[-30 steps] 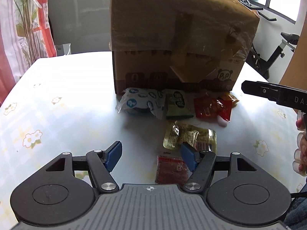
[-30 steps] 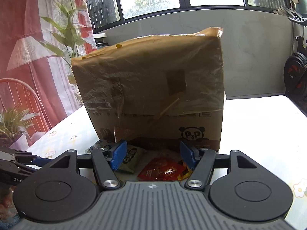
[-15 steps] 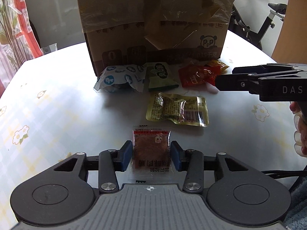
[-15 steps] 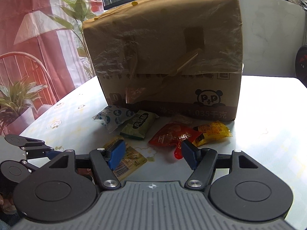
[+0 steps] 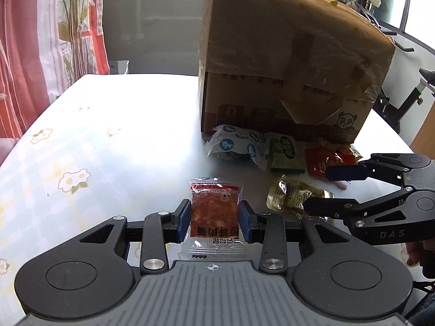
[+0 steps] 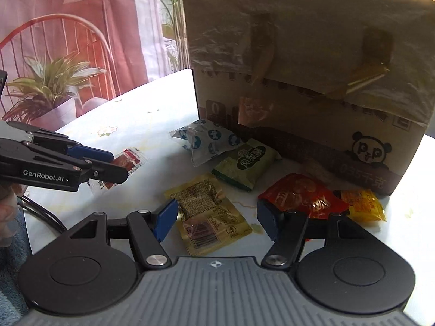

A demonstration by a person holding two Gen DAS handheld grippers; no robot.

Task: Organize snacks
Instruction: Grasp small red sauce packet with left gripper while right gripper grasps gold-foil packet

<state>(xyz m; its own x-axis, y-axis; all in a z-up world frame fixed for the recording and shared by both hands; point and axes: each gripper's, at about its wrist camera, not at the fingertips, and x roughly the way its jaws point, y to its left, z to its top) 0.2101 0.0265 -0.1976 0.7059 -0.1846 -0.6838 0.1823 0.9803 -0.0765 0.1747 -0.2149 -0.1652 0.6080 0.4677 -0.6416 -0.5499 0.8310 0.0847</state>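
My left gripper (image 5: 214, 221) is shut on a small clear packet with a red snack square (image 5: 214, 212) and holds it above the table. It also shows in the right wrist view (image 6: 127, 163). My right gripper (image 6: 216, 221) is open, its blue pads either side of a yellow packet (image 6: 209, 213) lying on the table. In the left wrist view the right gripper (image 5: 323, 190) hovers over that yellow packet (image 5: 288, 197). A blue-and-white packet (image 6: 206, 141), a green packet (image 6: 247, 163), a red packet (image 6: 301, 195) and an orange packet (image 6: 363, 205) lie by the box.
A large taped cardboard box (image 5: 288, 59) stands on the white flowered tablecloth (image 5: 81, 149) behind the snacks. A red chair (image 6: 62, 43) and a potted plant (image 6: 51, 81) are beyond the table's left edge. An exercise bike (image 5: 413, 95) stands at right.
My left gripper has lifted the red snack packet off the table and swung left. My right gripper has come down over the yellow packet, still open.
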